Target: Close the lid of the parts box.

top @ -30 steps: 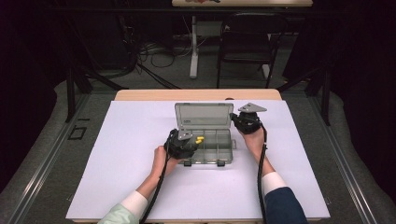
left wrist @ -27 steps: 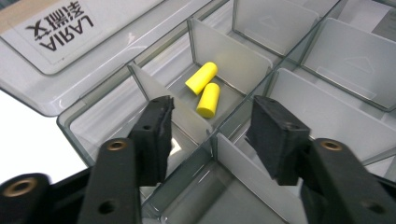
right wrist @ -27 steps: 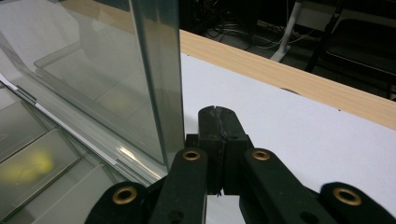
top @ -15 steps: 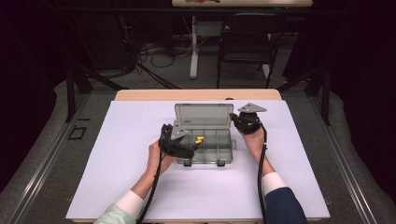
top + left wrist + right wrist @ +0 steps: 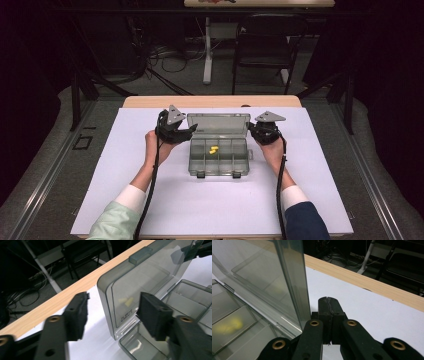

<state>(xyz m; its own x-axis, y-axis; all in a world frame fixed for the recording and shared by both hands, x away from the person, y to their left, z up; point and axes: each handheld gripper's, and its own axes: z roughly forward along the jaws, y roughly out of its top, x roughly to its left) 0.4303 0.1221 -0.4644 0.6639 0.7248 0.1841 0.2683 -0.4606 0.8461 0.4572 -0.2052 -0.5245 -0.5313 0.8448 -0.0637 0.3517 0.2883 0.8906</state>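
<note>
A clear grey compartment box [image 5: 218,170] lies mid-table with its lid [image 5: 218,123] standing upright at the back. A small yellow piece [image 5: 213,149] rests in a back-row compartment. My left gripper [image 5: 192,129] is at the lid's left edge. Its jaws have just been closing and now straddle the lid's [image 5: 140,272] corner without the pads [image 5: 152,312] pressing on it. My right gripper [image 5: 251,127] is shut with nothing in it, its jaws [image 5: 329,302] close beside the lid's [image 5: 269,277] right edge. Through the plastic the yellow piece [image 5: 227,326] shows blurred.
A white sheet [image 5: 125,190] covers the table, with a strip of bare wood [image 5: 210,101] along the far edge. Beyond it stand a dark chair [image 5: 265,55], a white post [image 5: 207,55] and loose cables on the floor.
My left gripper has risen from the box's left compartments beside the yellow piece and moved back to the lid's left edge. The right gripper and the box have kept still.
</note>
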